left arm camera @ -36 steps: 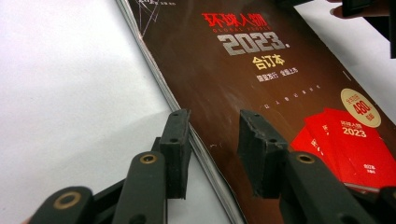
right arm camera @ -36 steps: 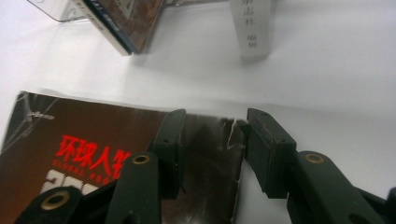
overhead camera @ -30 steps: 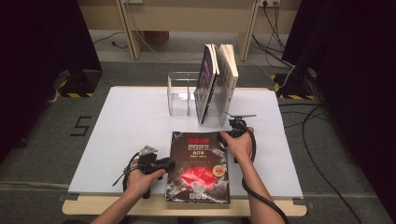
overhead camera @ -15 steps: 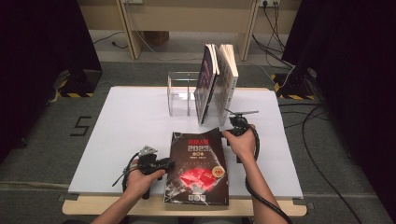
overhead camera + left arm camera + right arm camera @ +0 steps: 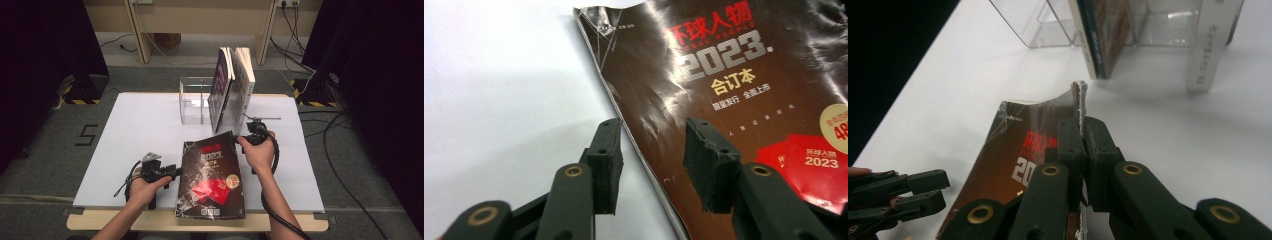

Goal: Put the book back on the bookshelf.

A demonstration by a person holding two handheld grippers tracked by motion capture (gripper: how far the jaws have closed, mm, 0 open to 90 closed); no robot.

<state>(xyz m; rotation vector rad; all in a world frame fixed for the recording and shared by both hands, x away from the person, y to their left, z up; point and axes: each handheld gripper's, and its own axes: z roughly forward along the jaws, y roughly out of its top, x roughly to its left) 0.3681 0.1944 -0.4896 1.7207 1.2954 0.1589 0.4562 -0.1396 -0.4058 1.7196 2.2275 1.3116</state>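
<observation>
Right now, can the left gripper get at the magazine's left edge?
Probably yes. The left gripper has open jaws astride the left edge of the magazine, with bare table beside it and nothing between. The right gripper pinches the far corner, well clear.

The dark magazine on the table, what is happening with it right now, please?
A person works with two grippers. The right gripper has its jaws shut on the far right corner of the dark magazine and lifts that corner off the white table. The left gripper, jaws open and just widening, straddles the magazine's left edge. Two books stand in a clear holder behind.
</observation>
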